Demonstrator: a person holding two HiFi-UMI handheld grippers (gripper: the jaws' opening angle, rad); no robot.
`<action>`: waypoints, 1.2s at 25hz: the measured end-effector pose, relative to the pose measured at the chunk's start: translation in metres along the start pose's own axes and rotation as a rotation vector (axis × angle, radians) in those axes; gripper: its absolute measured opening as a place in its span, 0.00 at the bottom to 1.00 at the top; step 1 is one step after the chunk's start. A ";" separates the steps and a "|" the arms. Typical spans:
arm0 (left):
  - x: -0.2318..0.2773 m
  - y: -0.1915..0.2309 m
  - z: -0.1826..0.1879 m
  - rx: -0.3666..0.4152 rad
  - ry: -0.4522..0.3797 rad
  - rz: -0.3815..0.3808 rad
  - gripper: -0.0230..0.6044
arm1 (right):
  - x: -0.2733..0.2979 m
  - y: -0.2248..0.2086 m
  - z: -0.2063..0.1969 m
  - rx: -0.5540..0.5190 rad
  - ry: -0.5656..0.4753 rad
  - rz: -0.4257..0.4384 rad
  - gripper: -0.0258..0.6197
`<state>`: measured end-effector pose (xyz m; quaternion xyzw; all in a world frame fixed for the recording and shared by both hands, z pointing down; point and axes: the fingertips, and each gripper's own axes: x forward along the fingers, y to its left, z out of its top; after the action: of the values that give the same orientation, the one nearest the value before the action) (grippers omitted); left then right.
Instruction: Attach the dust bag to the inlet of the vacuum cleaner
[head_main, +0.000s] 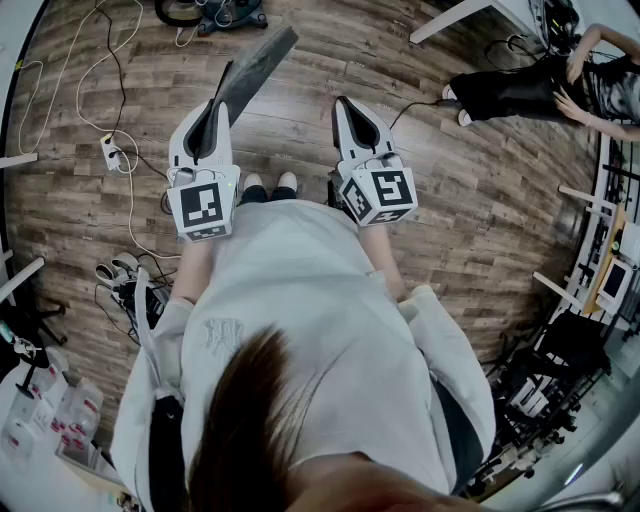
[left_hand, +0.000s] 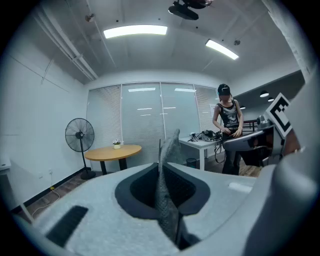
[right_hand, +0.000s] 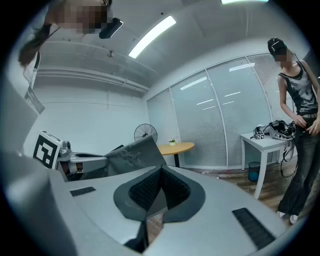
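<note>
The dust bag (head_main: 255, 68), a flat dark grey piece, is held at one end by the left tool (head_main: 212, 118) and reaches forward from it, in the air above the wooden floor (head_main: 450, 200). In the left gripper view the jaws of this tool are closed on the bag, which stands edge-on between the two pads and rises past their tips. The right tool (head_main: 347, 105) is near the left tool, on its right side and about level with it, and it does not touch the bag. Its jaws are pressed together with nothing between them. A power strip (head_main: 110, 150) with white cables lies on the floor to the left of the left tool. Another person (head_main: 520, 90) is far to its right.
</note>
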<state>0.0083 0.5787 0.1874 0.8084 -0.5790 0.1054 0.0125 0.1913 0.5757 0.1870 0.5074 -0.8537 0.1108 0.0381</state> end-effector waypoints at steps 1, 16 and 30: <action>0.000 -0.001 0.001 0.008 -0.003 0.001 0.10 | -0.001 -0.001 0.001 -0.001 -0.002 0.002 0.04; -0.027 -0.036 -0.004 -0.009 -0.007 0.029 0.10 | -0.039 -0.001 -0.008 -0.029 -0.008 0.058 0.04; -0.033 -0.046 -0.006 -0.022 0.015 0.043 0.10 | -0.055 -0.010 -0.004 -0.022 -0.057 0.056 0.04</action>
<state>0.0408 0.6251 0.1921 0.7947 -0.5973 0.1052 0.0235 0.2262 0.6195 0.1821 0.4856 -0.8696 0.0882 0.0163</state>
